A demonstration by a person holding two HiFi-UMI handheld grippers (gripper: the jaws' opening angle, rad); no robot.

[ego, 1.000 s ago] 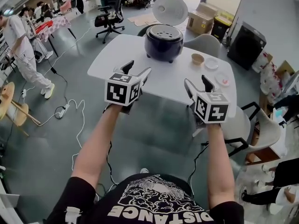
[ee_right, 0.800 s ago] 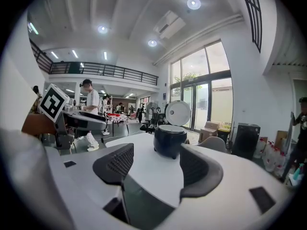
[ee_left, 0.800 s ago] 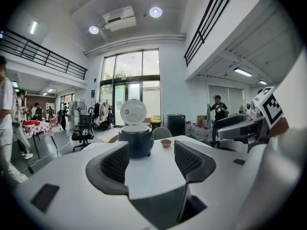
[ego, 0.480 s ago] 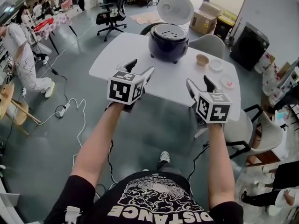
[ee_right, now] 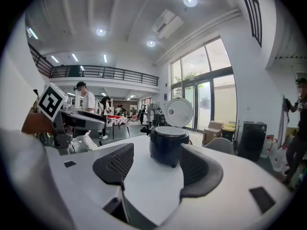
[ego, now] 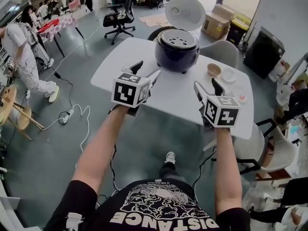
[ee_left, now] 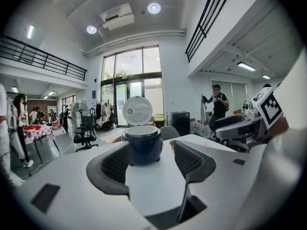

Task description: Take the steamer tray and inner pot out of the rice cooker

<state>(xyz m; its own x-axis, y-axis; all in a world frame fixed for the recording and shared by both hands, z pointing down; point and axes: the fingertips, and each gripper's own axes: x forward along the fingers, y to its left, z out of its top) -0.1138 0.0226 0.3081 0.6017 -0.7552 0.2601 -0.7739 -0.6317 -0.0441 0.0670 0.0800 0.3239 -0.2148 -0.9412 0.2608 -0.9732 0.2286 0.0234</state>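
Note:
A dark blue rice cooker stands at the far side of the white table, its white lid swung up and open. A pale perforated steamer tray sits in its top. The cooker shows between the left jaws, and the cooker between the right jaws, still some way off. My left gripper hovers over the table's near edge, open and empty. Over the near right part of the table my right gripper is also open with nothing in it.
A small brown bowl, a clear dish and another small dish lie on the table's right side. Grey chairs stand behind and to the right. Cables trail on the floor at left. People stand at the left and right.
Both grippers and the person have moved forward toward the table. The rice cooker now appears closer and larger. Jaws unchanged.

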